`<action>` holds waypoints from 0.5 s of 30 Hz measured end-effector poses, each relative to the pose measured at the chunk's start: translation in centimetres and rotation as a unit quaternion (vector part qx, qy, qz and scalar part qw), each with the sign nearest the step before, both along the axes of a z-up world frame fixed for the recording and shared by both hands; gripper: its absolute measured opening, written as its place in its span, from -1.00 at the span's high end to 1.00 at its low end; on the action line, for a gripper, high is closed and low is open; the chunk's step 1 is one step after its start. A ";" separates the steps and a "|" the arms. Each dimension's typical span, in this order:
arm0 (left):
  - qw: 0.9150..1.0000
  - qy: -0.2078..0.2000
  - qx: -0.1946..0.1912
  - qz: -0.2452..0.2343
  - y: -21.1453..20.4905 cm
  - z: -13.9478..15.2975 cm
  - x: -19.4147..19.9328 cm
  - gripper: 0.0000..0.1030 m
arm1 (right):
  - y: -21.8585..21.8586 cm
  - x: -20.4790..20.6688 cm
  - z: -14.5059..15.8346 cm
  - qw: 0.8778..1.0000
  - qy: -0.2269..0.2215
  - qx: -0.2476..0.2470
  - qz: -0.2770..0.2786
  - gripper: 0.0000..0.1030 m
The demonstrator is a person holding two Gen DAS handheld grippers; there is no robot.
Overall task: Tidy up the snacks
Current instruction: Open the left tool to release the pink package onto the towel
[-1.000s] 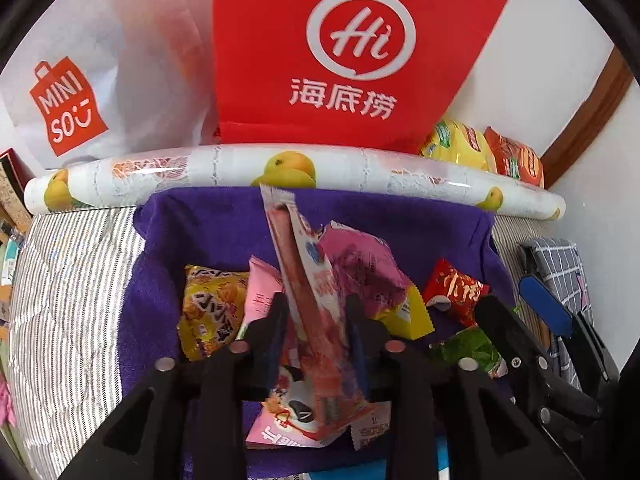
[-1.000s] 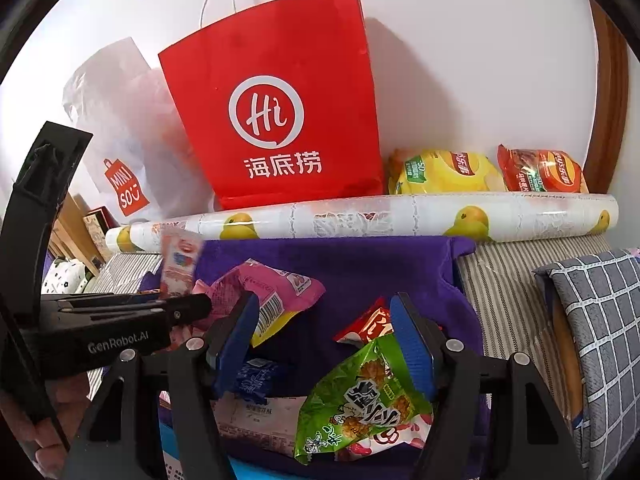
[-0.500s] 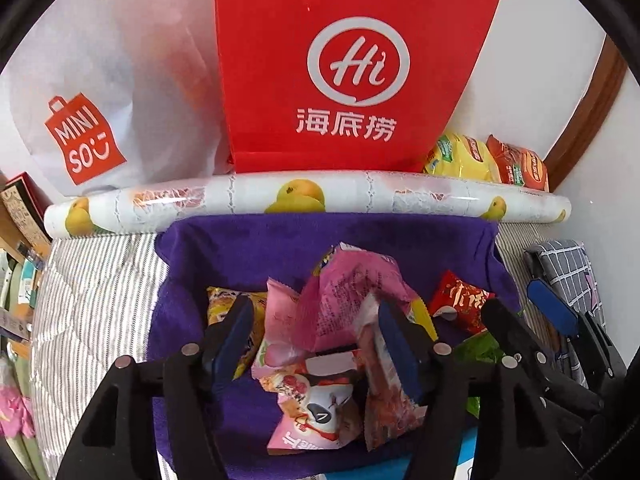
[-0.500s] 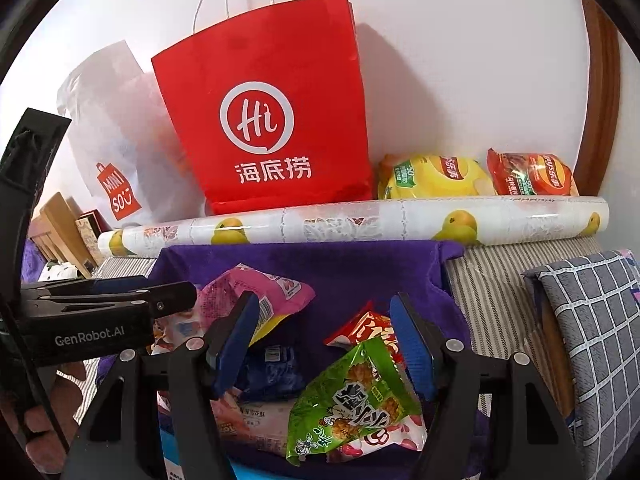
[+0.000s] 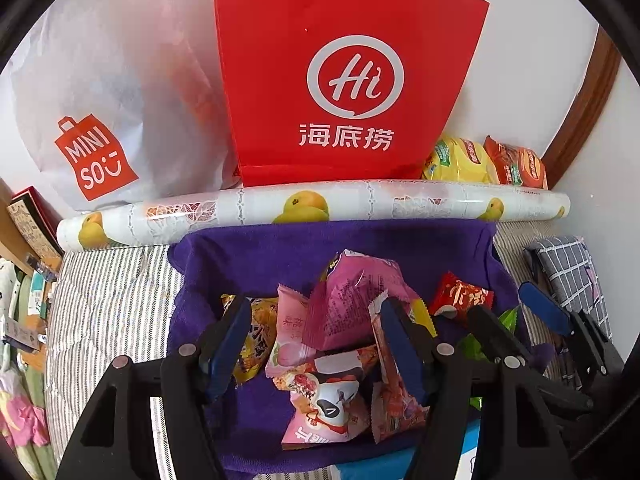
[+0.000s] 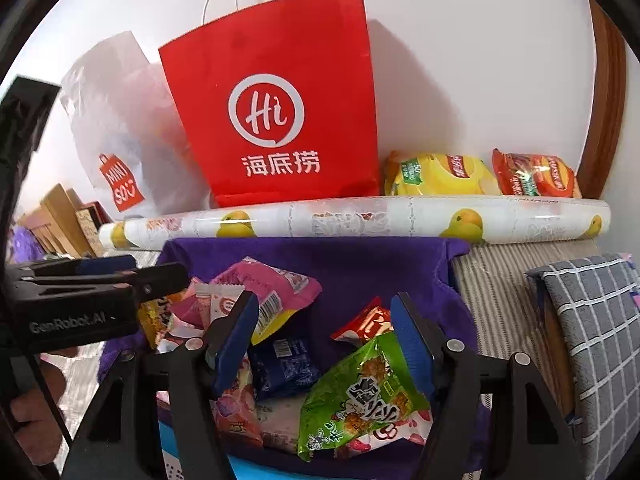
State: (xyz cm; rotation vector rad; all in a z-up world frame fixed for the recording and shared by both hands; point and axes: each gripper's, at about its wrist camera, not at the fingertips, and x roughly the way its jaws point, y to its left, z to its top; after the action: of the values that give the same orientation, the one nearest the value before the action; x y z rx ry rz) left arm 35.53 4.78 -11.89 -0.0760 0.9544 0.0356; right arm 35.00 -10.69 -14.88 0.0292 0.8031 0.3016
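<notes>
Fingers point(image 5: 236, 324) apart; snacks point(image 5: 348, 312) between

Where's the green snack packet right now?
In the right wrist view, the green snack packet lies low on the purple cloth, beside the right hand-held gripper's right finger, below the small red packet.

The red paper bag point(image 5: 348, 80) is cut off at the top in the left wrist view. The long pink packet point(image 5: 394, 384) is partly hidden behind the left hand-held gripper point(image 5: 316, 346)'s right finger. The dark blue packet point(image 6: 286, 364) carries print too small to read. A light blue box point(image 6: 200, 460) under the purple towel point(image 6: 360, 272) runs off the bottom edge.
</notes>
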 end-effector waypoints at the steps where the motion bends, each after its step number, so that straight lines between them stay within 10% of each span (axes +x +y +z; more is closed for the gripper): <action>1: 1.000 0.001 0.000 0.001 0.0 0.0 0.0 -0.26 | 0.1 -0.1 0.1 1.000 -0.002 -0.007 -0.002 -0.32; 15: 1.000 0.006 0.000 -0.008 0.2 1.4 -1.1 -0.37 | -1.4 -1.4 1.1 0.999 0.044 -0.020 -0.022 -0.47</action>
State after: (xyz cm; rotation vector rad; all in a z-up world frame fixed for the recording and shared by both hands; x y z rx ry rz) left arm 34.47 4.99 -10.53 -0.0689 0.9671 0.0215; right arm 33.63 -12.05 -13.80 0.0223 0.8945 0.2431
